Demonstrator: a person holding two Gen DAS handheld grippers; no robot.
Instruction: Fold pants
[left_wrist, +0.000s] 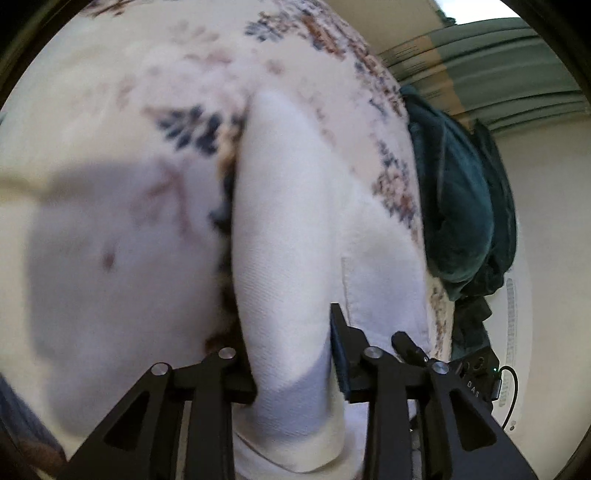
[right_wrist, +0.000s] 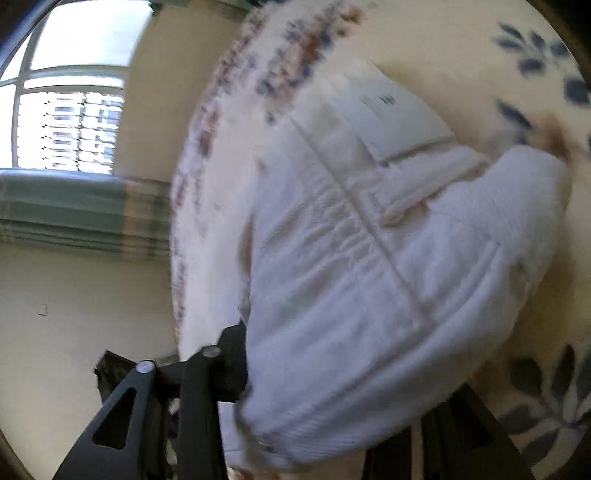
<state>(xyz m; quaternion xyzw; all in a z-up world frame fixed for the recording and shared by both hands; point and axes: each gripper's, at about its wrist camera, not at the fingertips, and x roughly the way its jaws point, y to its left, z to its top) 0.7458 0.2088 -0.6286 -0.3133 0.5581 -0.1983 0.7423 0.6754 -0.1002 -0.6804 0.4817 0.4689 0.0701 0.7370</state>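
- Left wrist view, far left: a cream floral bedspread (left_wrist: 122, 122) with blue and brown leaf print covers the bed; a grey shadow lies on it at left centre.
- Centre: the white pants (left_wrist: 291, 229) run as a long fold of cloth up the bedspread, from the bottom edge of the view toward the far side of the bed.
- Left tool (left_wrist: 291, 369): the cloth passes between its two black fingers. The right finger (left_wrist: 341, 347) lies against the fabric edge; the left finger is mostly hidden by the cloth. The gap is fairly narrow, and I cannot tell whether the pads press on the pants.
- Right of the pants: a dark green blanket (left_wrist: 454, 206) is heaped at the right edge of the bed. This view alone shows it.
- Right wrist view, far left: a window (right_wrist: 70, 110) and a green striped curtain (right_wrist: 81, 214), seen sharply only here.
- Centre: the gathered waistband and centre seam of the pants (right_wrist: 369, 258), with a white label (right_wrist: 391, 114) further back; the bundle rests on the bedspread (right_wrist: 535, 48) near the bed's edge.
- Right tool (right_wrist: 332, 398): the left finger (right_wrist: 229, 365) touches the cloth edge; the right finger is buried under fabric, so its grip cannot be judged. Picture is blurred.
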